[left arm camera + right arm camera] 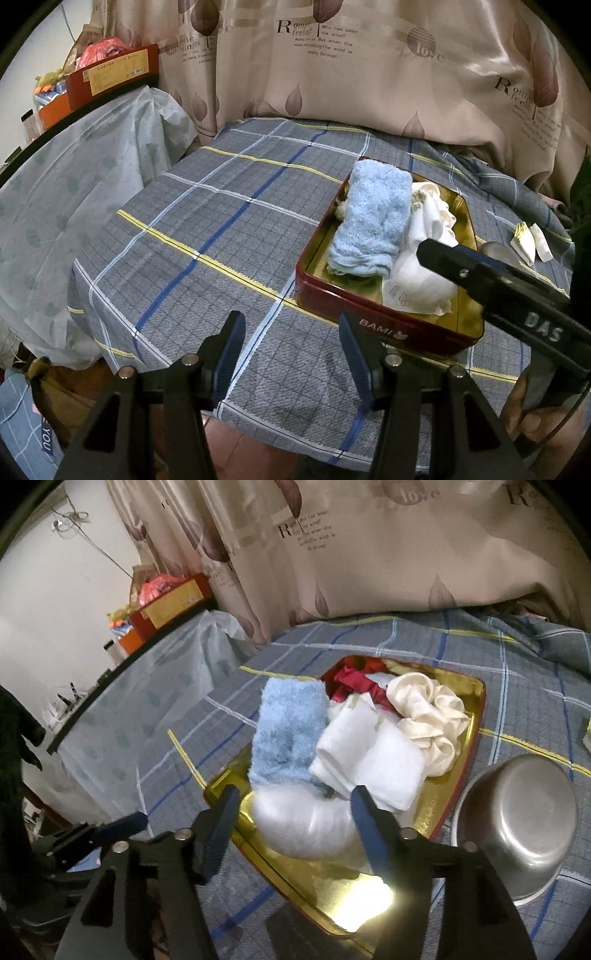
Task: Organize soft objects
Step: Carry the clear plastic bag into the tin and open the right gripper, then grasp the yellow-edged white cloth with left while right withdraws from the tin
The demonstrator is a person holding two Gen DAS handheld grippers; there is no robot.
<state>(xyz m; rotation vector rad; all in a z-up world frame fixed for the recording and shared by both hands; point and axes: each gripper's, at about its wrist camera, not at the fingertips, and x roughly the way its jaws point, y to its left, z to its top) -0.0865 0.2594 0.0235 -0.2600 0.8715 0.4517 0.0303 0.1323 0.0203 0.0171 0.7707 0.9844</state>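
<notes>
A red tin with a gold inside (369,306) (439,801) sits on the checked cloth. In it lie a folded blue towel (373,218) (291,727), a folded white cloth (373,760), a cream scrunchie (428,709), a red fabric piece (354,681) and a white bundle (417,277) (306,823). My right gripper (291,797) is open, its fingers on either side of the white bundle over the tin; it also shows in the left wrist view (428,251). My left gripper (291,332) is open and empty, low over the cloth left of the tin.
A steel bowl (517,819) stands upside down right of the tin. Small white and yellow items (528,236) lie at the far right. A curtain (332,55) hangs behind the table. A plastic-covered surface (74,177) with boxes (114,70) is to the left.
</notes>
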